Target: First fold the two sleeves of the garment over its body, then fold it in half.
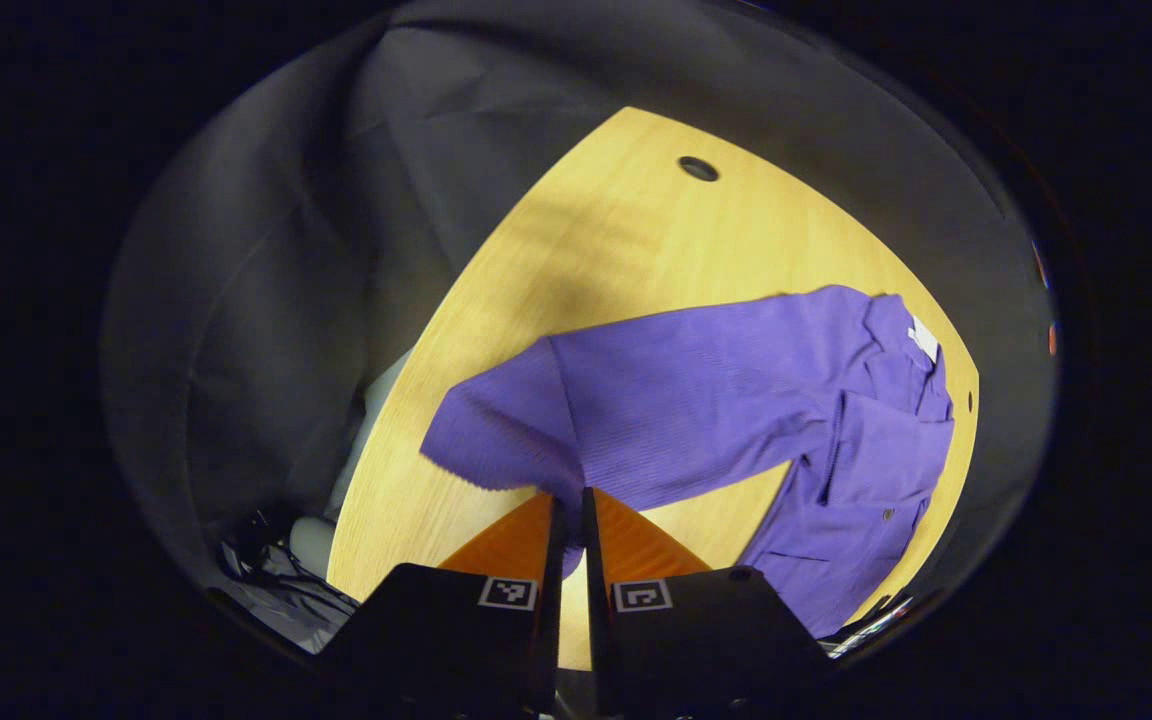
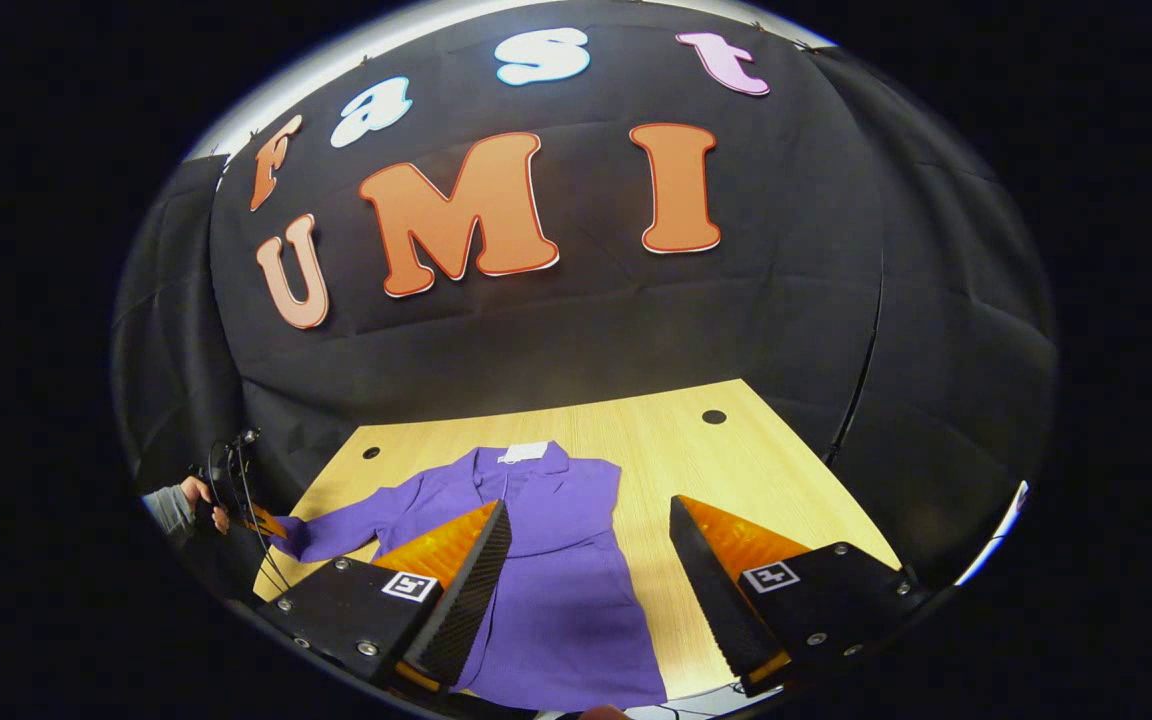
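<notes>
Purple ribbed garment (image 2: 556,590) is spread on the light wooden table (image 2: 736,470), collar end toward the black cloth wall, hem toward the near edge. A white tag (image 2: 525,452) sits at the collar.

In the left gripper view, the left gripper (image 1: 571,520) has its two orange-backed fingers (image 1: 511,545) nearly together, with a bit of the purple sleeve (image 1: 636,400) pinched between the tips, so it's clamped on the sleeve's cuff end. From there the sleeve runs off toward the garment's body (image 1: 866,470), which lies at the far right end of the table in that view, looking a bit rumpled around the collar. The sleeve's edge nearest the gripper looks lifted and a little blurry.

In the right gripper view, the right gripper (image 2: 591,555) has its fingers wide apart with nothing between them. It hangs above the garment's hem side: one finger is over the purple fabric, the other over bare wood just beside the garment.

Same view, off the garment's sleeve side at the table edge, you can see a hand (image 2: 201,500) holding the other gripper, right at the sleeve's end. Cables hang by it.

The table also has small dark round holes (image 2: 714,416) near its far corners, well apart from the garment.
</notes>
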{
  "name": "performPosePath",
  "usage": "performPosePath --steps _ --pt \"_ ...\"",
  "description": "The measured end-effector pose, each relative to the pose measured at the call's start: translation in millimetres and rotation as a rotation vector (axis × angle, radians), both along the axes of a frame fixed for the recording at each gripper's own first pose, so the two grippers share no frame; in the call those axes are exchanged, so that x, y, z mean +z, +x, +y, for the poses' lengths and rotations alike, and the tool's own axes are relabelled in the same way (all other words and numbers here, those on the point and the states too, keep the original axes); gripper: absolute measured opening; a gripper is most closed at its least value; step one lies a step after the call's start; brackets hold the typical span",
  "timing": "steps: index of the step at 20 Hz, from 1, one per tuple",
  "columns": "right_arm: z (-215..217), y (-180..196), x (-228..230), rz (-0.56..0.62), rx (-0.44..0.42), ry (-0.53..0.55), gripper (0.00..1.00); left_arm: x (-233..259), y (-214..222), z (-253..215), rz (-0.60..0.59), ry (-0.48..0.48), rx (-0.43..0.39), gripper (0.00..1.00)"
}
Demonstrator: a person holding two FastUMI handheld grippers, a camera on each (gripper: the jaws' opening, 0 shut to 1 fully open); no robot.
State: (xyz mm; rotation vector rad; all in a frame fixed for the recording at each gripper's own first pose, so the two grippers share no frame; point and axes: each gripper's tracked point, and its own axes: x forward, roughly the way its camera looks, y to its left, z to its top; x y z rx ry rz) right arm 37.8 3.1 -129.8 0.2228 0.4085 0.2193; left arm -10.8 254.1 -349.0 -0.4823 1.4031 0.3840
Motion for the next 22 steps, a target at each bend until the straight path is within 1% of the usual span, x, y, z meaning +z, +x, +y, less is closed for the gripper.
performPosePath --steps 6,8,11,16,19,20,22 --pt "-11.8 -1.3 -7.2 -0.006 0.011 0.004 0.95 50.7 54.8 -61.3 -0.086 0.005 -0.143 0.14" --pt "-17.5 -3.2 -9.1 -0.006 0.011 0.01 0.95 61.5 73.8 -84.6 -0.099 0.004 -0.192 0.14" --pt "-27.7 -3.7 -12.2 -0.009 0.007 0.014 0.95 76.1 105.5 -136.8 -0.124 -0.009 -0.274 0.14" --pt "-50.2 -8.0 -20.8 -0.001 -0.017 0.039 0.95 95.5 160.6 -234.1 -0.181 -0.03 -0.451 0.14" --pt "-71.0 -14.3 -29.0 0.011 -0.042 0.046 0.95 95.1 180.1 -283.2 -0.171 -0.015 -0.563 0.14" --pt "-83.7 -14.8 -32.1 0.009 -0.064 0.038 0.95 94.1 184.0 -298.7 -0.16 -0.013 -0.596 0.14" --pt "-96.0 -20.1 -36.4 0.019 -0.085 0.059 0.95 93.8 190.9 -326.2 -0.144 -0.008 -0.663 0.14"
